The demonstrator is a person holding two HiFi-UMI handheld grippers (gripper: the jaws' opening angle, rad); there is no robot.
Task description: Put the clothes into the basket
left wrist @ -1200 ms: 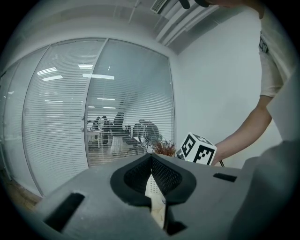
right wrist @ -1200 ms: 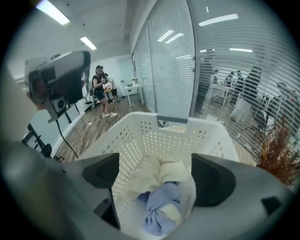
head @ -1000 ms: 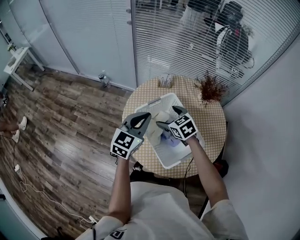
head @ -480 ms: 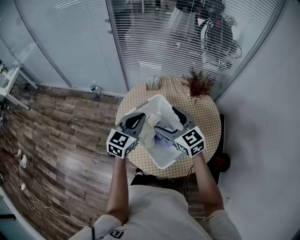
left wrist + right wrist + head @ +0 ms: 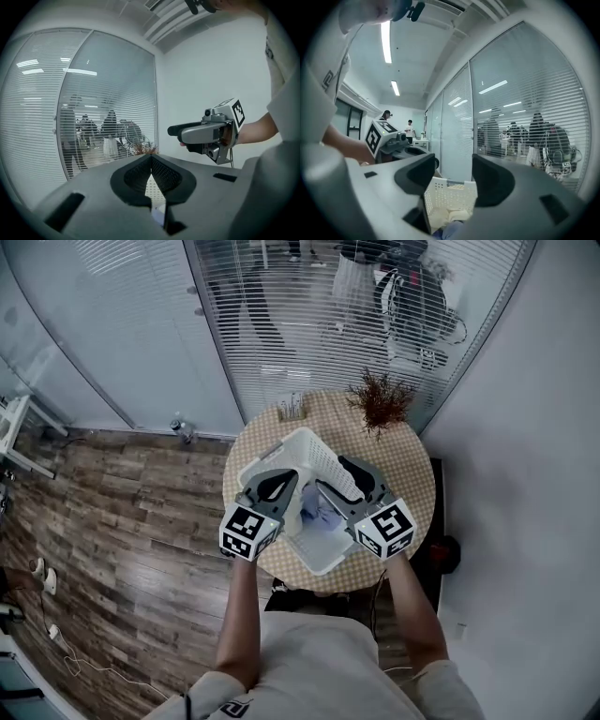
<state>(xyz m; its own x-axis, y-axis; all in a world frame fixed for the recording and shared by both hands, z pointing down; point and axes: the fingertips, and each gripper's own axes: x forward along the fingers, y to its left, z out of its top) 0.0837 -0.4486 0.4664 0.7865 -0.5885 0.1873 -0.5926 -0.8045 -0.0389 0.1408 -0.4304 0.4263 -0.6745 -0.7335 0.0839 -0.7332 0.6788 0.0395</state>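
Nearest the person, the left hand-held gripper [image 5: 284,480] hangs over the near left rim of the basket [image 5: 323,456], clenched tip to tip on nothing. Only a sliver of basket mesh shows through the gap lower down in its own view. The right hand-held gripper [image 5: 333,479] hovers over the basket's right side. Its jaws stand apart and are closing, with nothing between them, and past them its view looks down into the basket. The clothes [image 5: 319,517] lie at the bottom, a cream piece [image 5: 445,216] bunched beside a pale blue one [image 5: 447,232], both below the rim, so the task looks done or nearly so. No other garment shows on the worktop [image 5: 412,484]. The fabric looks light, soft and limp: it would sag and trail when lifted and could snag on the basket's perforated wall. A pinch on a raised fold near the middle of a bunch would likely carry it better than a grip on a loose edge. Farther across the round worktop stand a small holder [image 5: 292,409] and a dried plant [image 5: 380,401]. Behind them is a glass wall [image 5: 281,324] with blinds, with people dimly visible beyond it.
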